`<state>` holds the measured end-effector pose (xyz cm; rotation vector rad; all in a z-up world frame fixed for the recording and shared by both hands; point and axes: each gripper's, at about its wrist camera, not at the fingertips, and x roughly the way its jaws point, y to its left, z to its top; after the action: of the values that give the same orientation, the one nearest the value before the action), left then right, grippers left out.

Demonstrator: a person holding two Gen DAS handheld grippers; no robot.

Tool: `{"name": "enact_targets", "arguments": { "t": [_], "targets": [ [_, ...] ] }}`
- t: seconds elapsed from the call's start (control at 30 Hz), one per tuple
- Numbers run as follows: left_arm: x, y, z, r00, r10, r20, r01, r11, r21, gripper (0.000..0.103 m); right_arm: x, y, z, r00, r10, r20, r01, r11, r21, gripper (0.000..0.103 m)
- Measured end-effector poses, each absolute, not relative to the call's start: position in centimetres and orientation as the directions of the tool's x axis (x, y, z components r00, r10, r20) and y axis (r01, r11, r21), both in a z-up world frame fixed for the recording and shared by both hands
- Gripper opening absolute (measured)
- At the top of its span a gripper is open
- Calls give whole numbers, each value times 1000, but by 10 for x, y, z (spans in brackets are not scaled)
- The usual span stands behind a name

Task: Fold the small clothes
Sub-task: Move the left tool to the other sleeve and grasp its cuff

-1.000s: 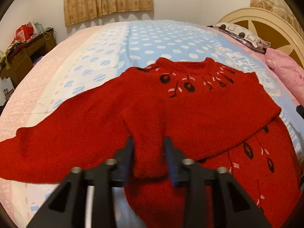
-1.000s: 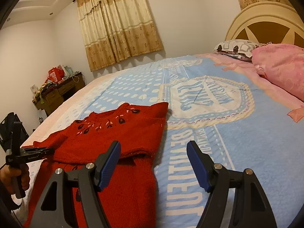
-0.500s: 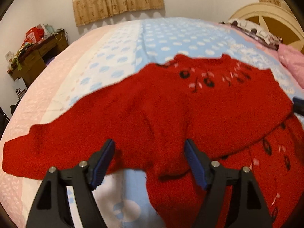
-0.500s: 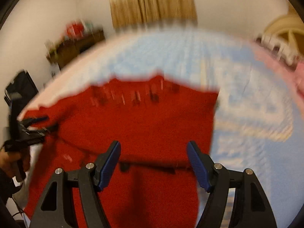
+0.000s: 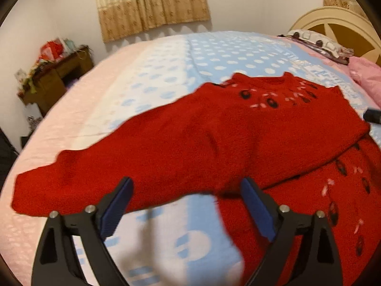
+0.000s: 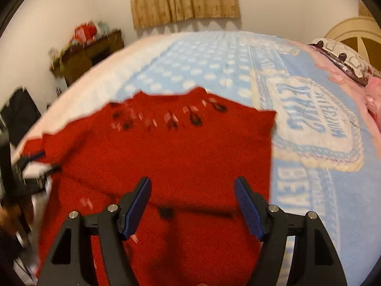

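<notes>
A red knitted sweater (image 5: 238, 131) with black and white flower marks lies on the bed, its upper part folded over the body, one sleeve stretched out to the left (image 5: 71, 183). My left gripper (image 5: 185, 205) is open and empty, just in front of the sleeve's lower edge. In the right wrist view the sweater (image 6: 181, 152) fills the middle; my right gripper (image 6: 193, 202) is open and empty above its folded edge. The left gripper (image 6: 26, 164) shows at the far left of that view, blurred.
The bed (image 5: 166, 76) has a blue, white and pink spotted cover. A pink pillow (image 5: 366, 76) and a patterned pillow (image 5: 316, 43) lie by the cream headboard (image 5: 338, 21). A cluttered wooden desk (image 5: 57, 76) stands by the wall at left.
My left gripper opened and let go of the sleeve, then drew back. My right gripper swung left from the bare bed to over the sweater. The sleeve now lies flat.
</notes>
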<state>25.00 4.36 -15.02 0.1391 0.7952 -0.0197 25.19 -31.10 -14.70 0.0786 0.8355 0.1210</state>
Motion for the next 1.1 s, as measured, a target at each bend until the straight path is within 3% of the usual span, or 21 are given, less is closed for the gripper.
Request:
{"name": "enact_targets", "arguments": {
  "t": [0.13, 0.2, 0.3, 0.47, 0.6, 0.8, 0.93, 1.1],
  "targets": [
    [244, 58, -151, 691, 48, -722, 58, 991, 121, 95, 274, -278, -164, 612, 154, -776, -122, 987, 100, 73],
    [239, 69, -149, 694, 51, -718, 46, 992, 115, 95, 280, -263, -189, 528, 107, -843, -126, 991, 48, 73],
    [232, 94, -146, 699, 77, -711, 7, 994, 113, 96, 272, -244, -186, 565, 45, -824, -141, 989, -43, 73],
    [233, 143, -146, 684, 160, -712, -100, 987, 126, 98, 273, -199, -160, 599, 157, -785, -250, 968, 2, 73],
    [229, 202, -144, 656, 213, -724, -239, 969, 68, 98, 282, -158, -155, 618, 261, -742, -336, 941, 51, 73],
    [224, 274, -149, 584, 377, -719, -432, 894, 117, 98, 288, -101, -183, 555, 288, -780, -419, 907, 36, 73],
    [221, 313, -157, 543, 414, -731, -521, 849, 93, 98, 272, -82, -198, 581, 245, -776, -472, 878, -76, 73],
    [222, 339, -162, 562, 399, -725, -556, 831, 26, 98, 256, -93, -182, 588, 262, -765, -457, 888, -47, 73]
  ]
}}
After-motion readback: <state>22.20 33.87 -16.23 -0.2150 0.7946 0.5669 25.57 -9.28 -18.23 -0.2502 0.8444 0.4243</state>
